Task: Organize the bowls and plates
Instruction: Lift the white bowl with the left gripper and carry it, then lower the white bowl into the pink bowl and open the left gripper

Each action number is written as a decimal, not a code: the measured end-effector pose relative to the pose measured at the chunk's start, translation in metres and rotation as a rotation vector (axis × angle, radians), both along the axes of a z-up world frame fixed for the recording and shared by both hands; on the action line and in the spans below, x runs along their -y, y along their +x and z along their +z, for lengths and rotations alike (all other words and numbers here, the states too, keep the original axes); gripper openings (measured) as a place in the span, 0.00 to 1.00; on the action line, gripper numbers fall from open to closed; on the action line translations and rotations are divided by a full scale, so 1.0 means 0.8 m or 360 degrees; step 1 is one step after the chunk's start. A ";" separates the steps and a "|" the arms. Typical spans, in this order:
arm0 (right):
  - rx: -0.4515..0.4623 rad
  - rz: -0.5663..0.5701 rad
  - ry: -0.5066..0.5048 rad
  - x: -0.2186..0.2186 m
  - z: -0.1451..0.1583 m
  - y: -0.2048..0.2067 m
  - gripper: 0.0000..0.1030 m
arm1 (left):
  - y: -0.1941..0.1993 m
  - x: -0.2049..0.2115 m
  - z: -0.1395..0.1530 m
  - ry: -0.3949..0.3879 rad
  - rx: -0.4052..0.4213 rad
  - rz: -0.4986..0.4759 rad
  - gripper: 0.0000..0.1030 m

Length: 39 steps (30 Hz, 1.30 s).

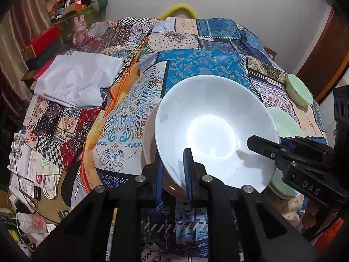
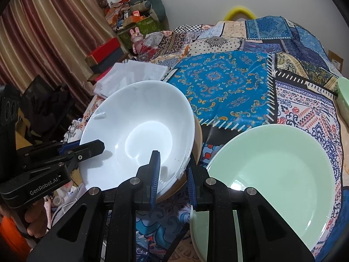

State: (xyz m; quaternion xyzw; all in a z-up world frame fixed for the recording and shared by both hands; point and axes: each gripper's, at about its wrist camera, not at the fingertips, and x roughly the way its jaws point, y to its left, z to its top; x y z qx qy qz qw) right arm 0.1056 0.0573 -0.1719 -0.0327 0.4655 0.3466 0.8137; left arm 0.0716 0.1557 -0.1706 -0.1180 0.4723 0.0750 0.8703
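Both tools, left tool [image 1: 173,170] and right tool [image 2: 173,174], pinch the white bowl [image 1: 209,126] rim; lower evenly onto the tan bowl [image 1: 150,144] at 9 o'clock.

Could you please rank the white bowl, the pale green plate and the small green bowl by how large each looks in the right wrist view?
1. Pale green round plate, though it lies nearest the camera.
2. White glossy bowl, close behind; the two are hard to separate.
3. Small green bowl, cut off by the frame edge.
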 end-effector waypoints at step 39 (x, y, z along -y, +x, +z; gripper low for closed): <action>0.0139 0.0018 -0.0126 0.015 0.003 -0.003 0.29 | 0.030 0.004 -0.023 0.0085 -0.0136 -0.0059 0.24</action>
